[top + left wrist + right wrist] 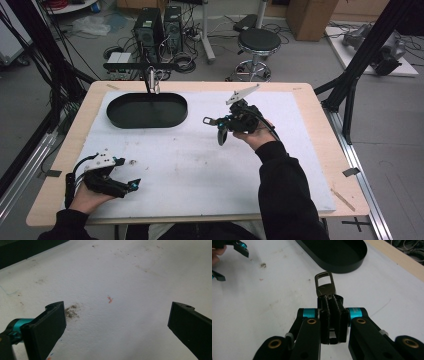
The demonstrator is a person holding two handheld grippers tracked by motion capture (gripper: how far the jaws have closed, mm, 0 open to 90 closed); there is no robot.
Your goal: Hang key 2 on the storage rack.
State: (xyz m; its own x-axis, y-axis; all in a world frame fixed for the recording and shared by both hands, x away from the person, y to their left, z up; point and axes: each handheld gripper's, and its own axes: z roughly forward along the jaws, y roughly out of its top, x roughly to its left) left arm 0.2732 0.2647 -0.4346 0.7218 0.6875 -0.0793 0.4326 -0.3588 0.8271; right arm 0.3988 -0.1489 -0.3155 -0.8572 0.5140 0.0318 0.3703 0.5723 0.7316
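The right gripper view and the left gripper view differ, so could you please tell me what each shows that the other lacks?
The right gripper view alone shows the right hand-held gripper shut on a strap with a metal clasp, and the whole black oval tray beyond it. The left gripper view alone shows the left hand-held gripper from behind with its jaws wide apart and a small red mark between them. Both show the stained white mat.

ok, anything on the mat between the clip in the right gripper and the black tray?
Nothing visible. The right gripper holds the metal clip, and only bare white mat lies between it and the black tray. The left gripper sits far off to the side.
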